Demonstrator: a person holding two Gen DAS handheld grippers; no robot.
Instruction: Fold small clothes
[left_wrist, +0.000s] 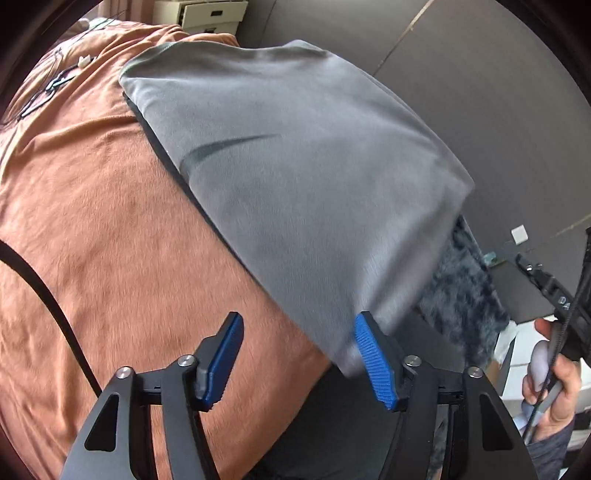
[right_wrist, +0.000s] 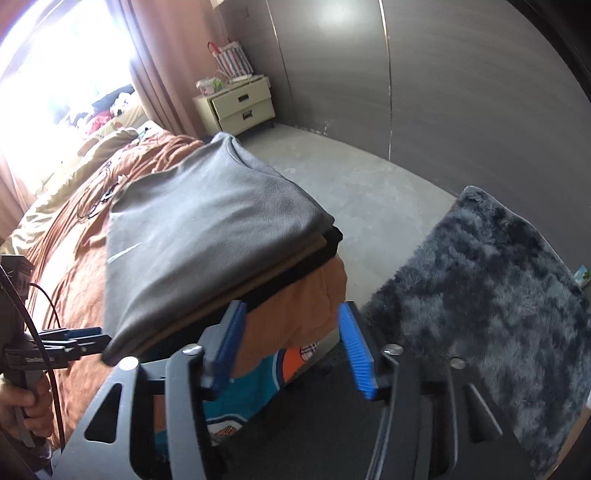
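A folded grey garment (left_wrist: 295, 177) with a dark swoosh mark lies on top of a stack of folded clothes at the corner of the bed; it also shows in the right wrist view (right_wrist: 199, 236), above a tan and a black folded piece (right_wrist: 295, 254). My left gripper (left_wrist: 299, 360) is open, its right blue pad (left_wrist: 373, 362) against the grey garment's near corner; it shows from the side in the right wrist view (right_wrist: 88, 338). My right gripper (right_wrist: 291, 343) is open and empty, off the bed's edge below the stack.
The orange-brown bedspread (left_wrist: 103, 240) covers the bed, with black cables (left_wrist: 44, 295) on it. A dark shaggy rug (right_wrist: 491, 302) lies on the grey floor. A cream nightstand (right_wrist: 236, 107) stands by the grey wardrobe wall. A teal and orange cloth (right_wrist: 251, 391) hangs below the bedspread.
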